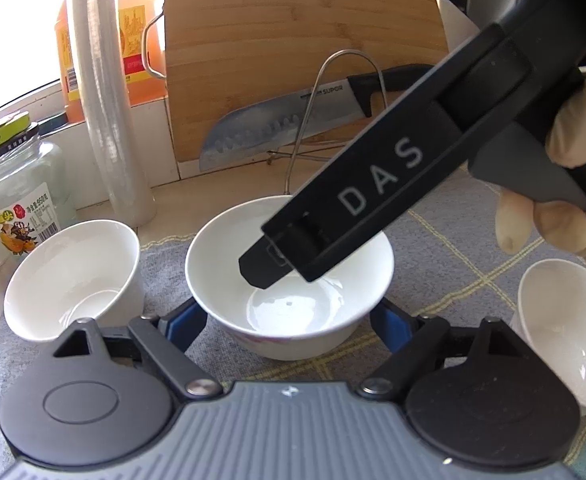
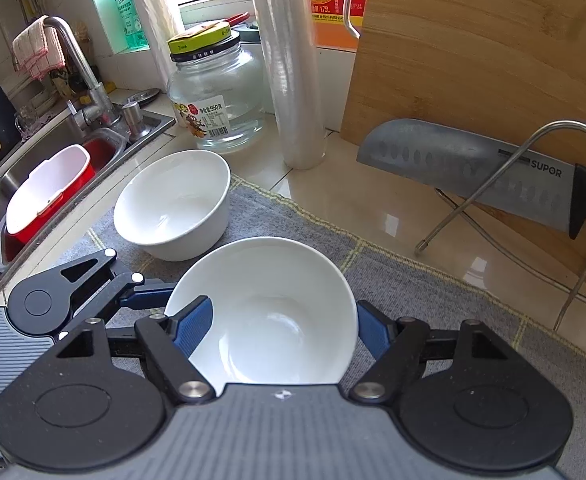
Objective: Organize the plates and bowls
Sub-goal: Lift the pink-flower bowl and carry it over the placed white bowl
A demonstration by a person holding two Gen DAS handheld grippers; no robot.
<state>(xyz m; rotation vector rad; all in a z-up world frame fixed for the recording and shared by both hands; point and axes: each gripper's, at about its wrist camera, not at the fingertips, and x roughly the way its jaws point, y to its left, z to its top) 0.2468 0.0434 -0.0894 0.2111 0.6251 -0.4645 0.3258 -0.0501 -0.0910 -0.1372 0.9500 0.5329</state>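
Beside the leaning cutting board [image 2: 493,60], the middle bowl [image 2: 269,312] sits on the grey mat [image 2: 433,292], right gripper [image 2: 281,330] fingers clenched across it, left gripper [image 1: 289,322] released astride it; lifting likely follows.

Three white bowls are crowding the grey mat [image 2: 433,280]: left bowl [image 1: 73,276], middle bowl [image 1: 289,276], right bowl [image 1: 565,332], with narrow gaps between. Behind, a jar [image 2: 217,96], plastic-wrap roll [image 2: 289,64], cutting board [image 2: 493,48] and knife [image 2: 473,168] on a wire rack [image 2: 533,184] are blocking the back edge. Bare counter [image 2: 353,204] is lying open between mat and board.
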